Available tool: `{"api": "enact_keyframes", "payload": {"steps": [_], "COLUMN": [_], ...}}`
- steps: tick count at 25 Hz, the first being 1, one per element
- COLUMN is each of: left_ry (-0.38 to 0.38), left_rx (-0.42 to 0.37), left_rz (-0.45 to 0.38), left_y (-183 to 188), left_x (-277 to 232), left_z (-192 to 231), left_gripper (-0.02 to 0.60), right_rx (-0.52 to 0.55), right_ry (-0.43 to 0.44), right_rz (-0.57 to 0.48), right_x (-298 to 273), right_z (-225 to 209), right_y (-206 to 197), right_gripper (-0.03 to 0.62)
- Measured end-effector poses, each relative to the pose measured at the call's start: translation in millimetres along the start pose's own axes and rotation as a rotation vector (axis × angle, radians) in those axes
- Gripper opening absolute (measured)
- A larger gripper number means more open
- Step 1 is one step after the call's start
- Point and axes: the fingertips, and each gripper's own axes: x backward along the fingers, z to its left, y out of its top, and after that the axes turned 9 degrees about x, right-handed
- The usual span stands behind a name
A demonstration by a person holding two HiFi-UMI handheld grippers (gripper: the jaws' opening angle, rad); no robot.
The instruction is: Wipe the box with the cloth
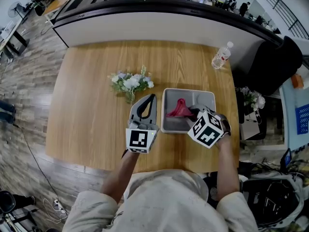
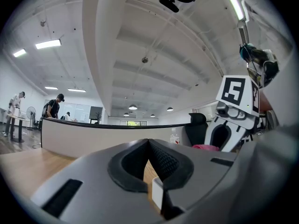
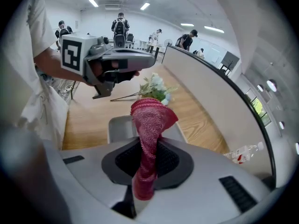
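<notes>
A shallow grey box [image 1: 168, 111] lies on the wooden table [image 1: 87, 95], right of centre. My right gripper [image 1: 192, 113] reaches in over it from the right and is shut on a red cloth [image 1: 179, 109], which stands bunched above the box floor. In the right gripper view the cloth [image 3: 149, 125] runs between the jaws, with the box [image 3: 117, 127] behind it. My left gripper [image 1: 150, 98] is held just left of the box, jaws shut and empty; its tips [image 2: 148, 143] meet in the left gripper view.
A small bunch of white flowers [image 1: 131, 83] lies behind the left gripper. A plastic water bottle [image 1: 221, 56] stands at the far right corner. A curved white counter [image 1: 159, 21] borders the table's far edge.
</notes>
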Motion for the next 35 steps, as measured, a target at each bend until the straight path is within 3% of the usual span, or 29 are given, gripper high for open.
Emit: {"api": "enact_keyframes", "payload": {"steps": [5, 15, 20, 28, 35], "left_ry": [0.031, 0.1, 0.112, 0.12, 0.13], "left_rx": [-0.011, -0.013, -0.019, -0.021, -0.017], "left_rz": [0.01, 0.029, 0.037, 0.058, 0.057], "left_y": [-2, -6, -6, -10, -13], "left_x": [7, 25, 29, 34, 33], "left_z": [10, 35, 41, 45, 48], "left_gripper": [0.014, 0.014, 0.014, 0.014, 0.014], "right_rx": [0.051, 0.107, 0.114, 0.085, 0.088], "right_ry": [-0.145, -0.327, -0.298, -0.14, -0.134], "right_rz": [-0.06, -0.126, -0.079, -0.002, -0.002], "right_x": [-8, -35, -66, -117, -117], "right_z": [-43, -103, -105, -70, -69], "right_y": [30, 73, 71, 54, 55], "right_gripper": [0.067, 0.067, 0.067, 0.067, 0.067]}}
